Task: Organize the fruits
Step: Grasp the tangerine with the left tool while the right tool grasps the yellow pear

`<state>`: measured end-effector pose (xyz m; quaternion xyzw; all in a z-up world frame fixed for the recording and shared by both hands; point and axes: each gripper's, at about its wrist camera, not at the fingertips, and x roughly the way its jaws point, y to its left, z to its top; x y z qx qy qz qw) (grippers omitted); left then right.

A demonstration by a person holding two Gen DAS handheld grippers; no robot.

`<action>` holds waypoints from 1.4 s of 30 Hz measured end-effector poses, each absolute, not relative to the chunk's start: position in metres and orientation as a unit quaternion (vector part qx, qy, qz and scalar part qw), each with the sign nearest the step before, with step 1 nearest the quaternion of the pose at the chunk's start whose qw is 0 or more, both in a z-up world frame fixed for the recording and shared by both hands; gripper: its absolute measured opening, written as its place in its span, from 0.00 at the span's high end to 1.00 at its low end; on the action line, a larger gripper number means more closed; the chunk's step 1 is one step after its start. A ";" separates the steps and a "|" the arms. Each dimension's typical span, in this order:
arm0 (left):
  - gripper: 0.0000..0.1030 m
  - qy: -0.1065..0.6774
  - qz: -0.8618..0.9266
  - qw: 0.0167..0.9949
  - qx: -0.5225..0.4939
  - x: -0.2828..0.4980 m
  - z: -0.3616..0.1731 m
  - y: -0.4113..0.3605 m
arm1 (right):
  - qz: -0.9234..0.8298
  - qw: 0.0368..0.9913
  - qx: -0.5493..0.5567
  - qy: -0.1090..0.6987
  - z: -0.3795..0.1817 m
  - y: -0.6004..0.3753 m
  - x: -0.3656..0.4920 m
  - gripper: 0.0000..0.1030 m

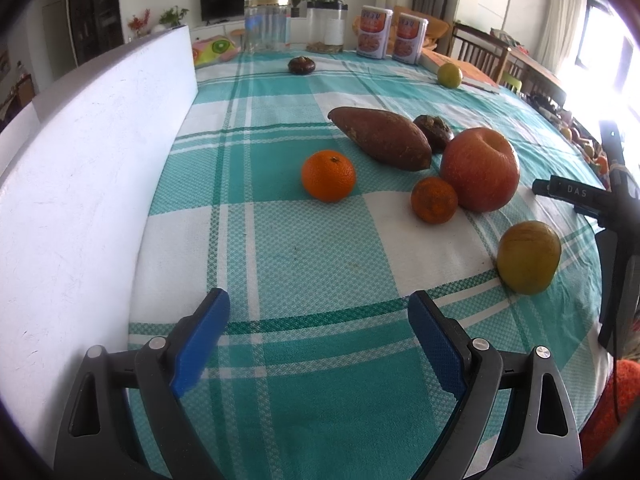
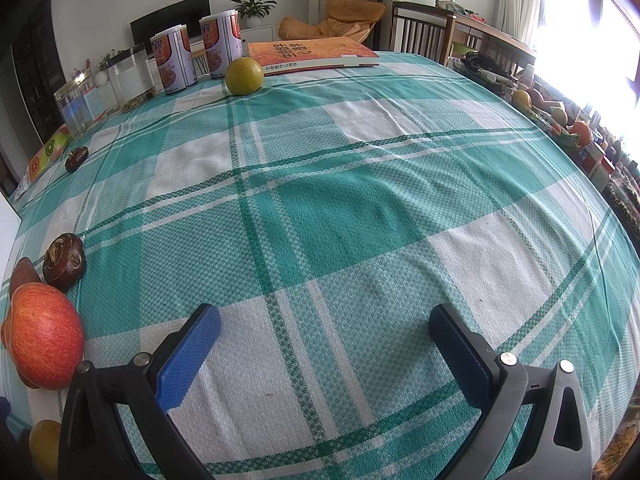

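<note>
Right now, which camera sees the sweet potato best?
The left wrist view. There the whole sweet potato lies in plain sight mid-table, behind the apple. The right wrist view catches only its reddish tip at the left edge, behind the apple.

Table under teal-and-white checked cloth (image 1: 304,248) carries: round orange tangerine (image 1: 328,175) centre frame, brown sweet potato (image 1: 382,138), big red apple (image 1: 480,168), clear glass jar (image 1: 266,24) at top.
</note>
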<state>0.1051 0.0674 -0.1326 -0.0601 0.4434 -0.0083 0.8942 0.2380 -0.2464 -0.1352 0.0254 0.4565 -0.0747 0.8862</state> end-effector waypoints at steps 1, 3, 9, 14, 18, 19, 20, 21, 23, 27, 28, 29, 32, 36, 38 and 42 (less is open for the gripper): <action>0.11 0.446 -0.010 0.891 -0.080 0.106 -0.131 0.072 | -0.075 0.886 0.025 0.456 -0.135 -0.246 0.238 0.00; 0.11 0.454 -0.006 0.884 -0.115 0.111 -0.129 0.078 | -0.075 0.886 0.025 0.457 -0.135 -0.246 0.238 0.00; 0.11 0.472 -0.006 0.874 -0.114 0.114 -0.128 0.075 | -0.075 0.886 0.026 0.457 -0.135 -0.246 0.238 0.00; 0.11 0.482 -0.029 0.871 -0.085 0.098 -0.128 0.065 | -0.068 0.882 0.026 0.465 -0.135 -0.246 0.238 0.00; 0.11 0.476 -0.042 0.873 -0.099 0.095 -0.121 0.066 | 0.065 0.894 0.113 0.429 -0.107 -0.231 0.188 0.09; 0.11 0.472 -0.046 0.875 -0.100 0.096 -0.119 0.065 | 0.127 0.893 0.129 0.411 -0.100 -0.221 0.169 0.09; 0.11 0.468 -0.050 0.877 -0.097 0.097 -0.118 0.062 | 0.182 0.888 0.135 0.399 -0.095 -0.210 0.151 0.09; 0.11 0.465 -0.053 0.879 -0.090 0.099 -0.117 0.058 | 0.218 0.883 0.128 0.396 -0.094 -0.197 0.137 0.09; 0.13 0.467 -0.050 0.880 -0.072 0.103 -0.118 0.052 | 0.252 0.873 0.091 0.408 -0.101 -0.167 0.124 0.09; 0.13 0.469 -0.034 0.879 -0.078 0.100 -0.116 0.057 | 0.246 0.866 0.031 0.435 -0.119 -0.131 0.135 0.29; 0.13 0.467 -0.030 0.880 -0.080 0.098 -0.115 0.060 | 0.247 0.863 0.031 0.440 -0.122 -0.128 0.140 0.31; 0.13 0.466 -0.026 0.881 -0.080 0.098 -0.114 0.063 | 0.248 0.861 0.022 0.443 -0.125 -0.124 0.143 0.33; 0.13 0.458 -0.027 0.884 -0.085 0.102 -0.108 0.064 | 0.246 0.861 0.019 0.444 -0.130 -0.122 0.144 0.52; 0.13 0.436 -0.055 0.896 -0.066 0.123 -0.102 0.039 | 0.209 0.877 0.092 0.423 -0.126 -0.158 0.133 0.52; 0.24 0.432 -0.066 0.898 -0.056 0.140 -0.105 0.024 | 0.190 0.887 0.134 0.400 -0.116 -0.181 0.132 0.52; 0.47 0.461 -0.078 0.882 -0.052 0.168 -0.124 0.008 | 0.176 0.887 0.170 0.391 -0.115 -0.198 0.131 0.52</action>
